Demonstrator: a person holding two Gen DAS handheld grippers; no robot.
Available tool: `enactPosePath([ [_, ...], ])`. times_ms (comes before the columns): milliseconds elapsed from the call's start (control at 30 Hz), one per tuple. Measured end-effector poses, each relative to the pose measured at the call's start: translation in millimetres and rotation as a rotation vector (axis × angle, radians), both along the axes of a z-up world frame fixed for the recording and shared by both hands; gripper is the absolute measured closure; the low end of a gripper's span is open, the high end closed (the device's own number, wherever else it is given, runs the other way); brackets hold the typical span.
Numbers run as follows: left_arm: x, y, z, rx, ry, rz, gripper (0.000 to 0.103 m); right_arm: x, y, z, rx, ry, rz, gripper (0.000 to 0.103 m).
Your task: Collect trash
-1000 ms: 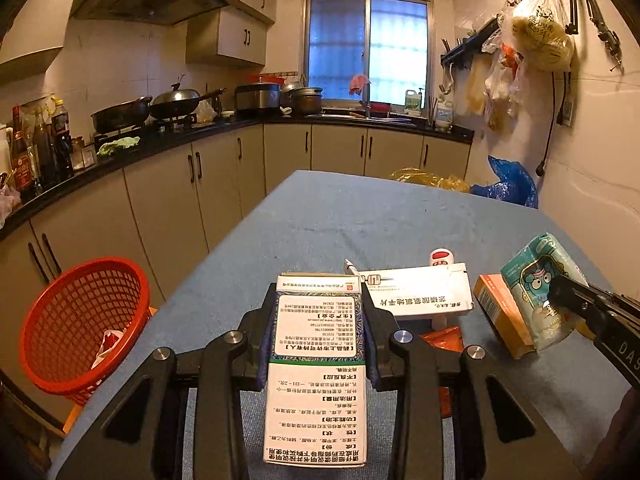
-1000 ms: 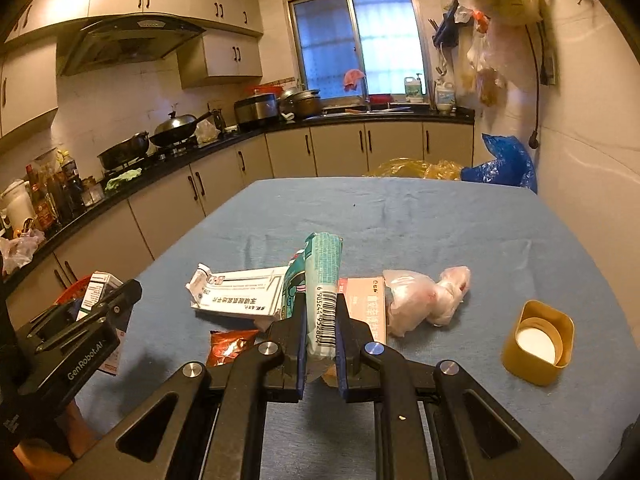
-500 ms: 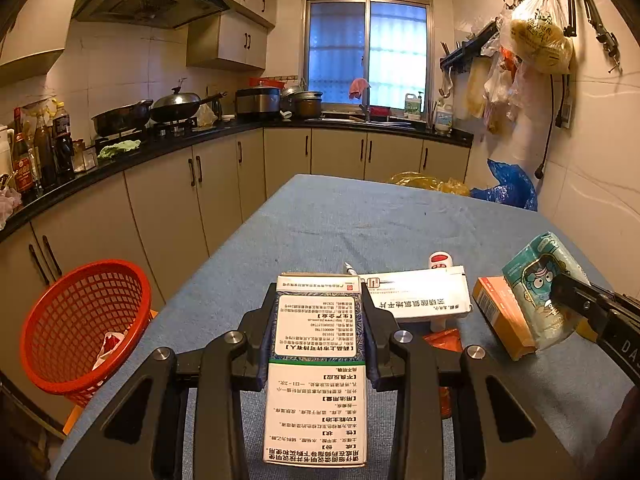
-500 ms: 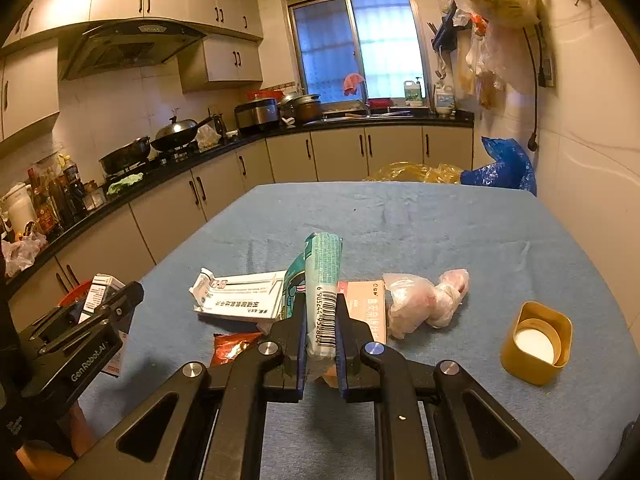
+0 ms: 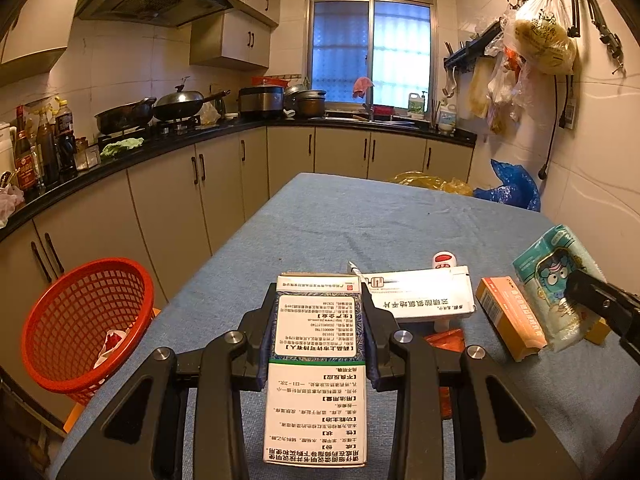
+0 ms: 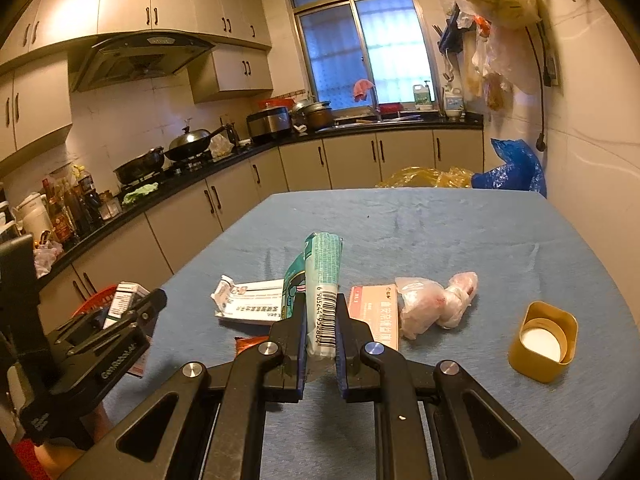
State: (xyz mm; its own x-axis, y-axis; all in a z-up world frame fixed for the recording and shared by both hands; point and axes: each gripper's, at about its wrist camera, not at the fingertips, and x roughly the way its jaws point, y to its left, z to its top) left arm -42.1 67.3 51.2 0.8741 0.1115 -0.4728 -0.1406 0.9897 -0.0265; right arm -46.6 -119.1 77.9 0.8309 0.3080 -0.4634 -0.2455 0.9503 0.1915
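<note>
Teal packet (image 6: 322,280) unmoved in right claw (image 6: 320,322); view tilted.

1. The left wrist camera sits close behind the left tool (image 5: 318,320) and looks forward and slightly down along the bench (image 5: 380,216) toward the window (image 5: 370,46).
2. The right wrist camera sits close behind the right tool (image 6: 320,320), facing the same way.
3. Both views share the bench, the white carton (image 5: 420,294) (image 6: 250,302), the counter and the window.
</note>
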Motion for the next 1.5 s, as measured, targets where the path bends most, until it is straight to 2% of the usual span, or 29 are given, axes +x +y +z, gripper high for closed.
enactPosePath([
  [633, 0.3, -3.7, 0.6, 0.019, -0.007, 0.010, 0.069, -9.0, 0.6, 4.4, 0.060, 0.000, 0.088, 0.091],
  [1500, -4.9, -5.1, 1.8, 0.027, -0.036, 0.017, 0.069, -10.3, -2.9, 7.5, 0.055, -0.010, 0.082, 0.090],
])
